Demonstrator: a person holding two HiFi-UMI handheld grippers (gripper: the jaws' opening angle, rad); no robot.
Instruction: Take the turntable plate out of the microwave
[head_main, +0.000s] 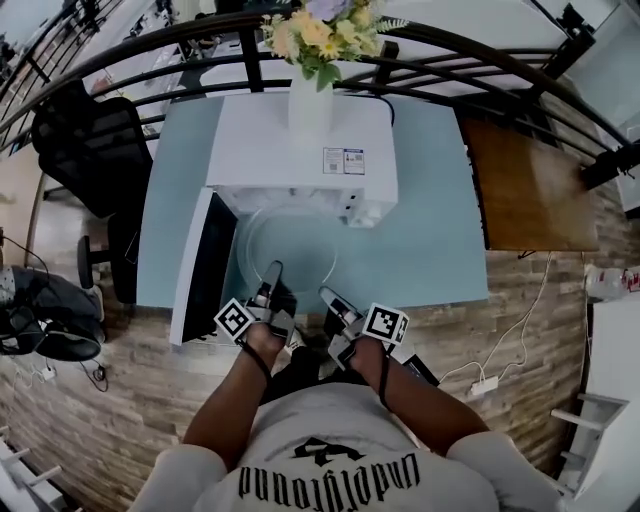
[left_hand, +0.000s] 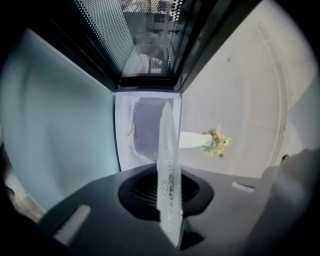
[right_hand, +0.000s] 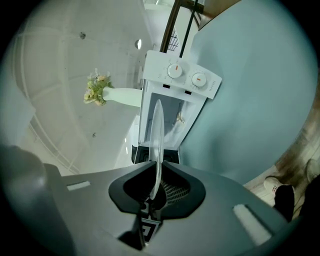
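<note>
Pale blue table (head_main: 430, 250) is seen under the white microwave (head_main: 300, 150), its door (head_main: 200, 265) swung wide. The glass turntable plate (head_main: 290, 250) is held just outside the cavity by 2 grippers: left gripper (head_main: 272, 272) and right gripper (head_main: 330, 297) are each clamped narrowly on its near rim. Removal is judged essentially done; only setting down is left.
</note>
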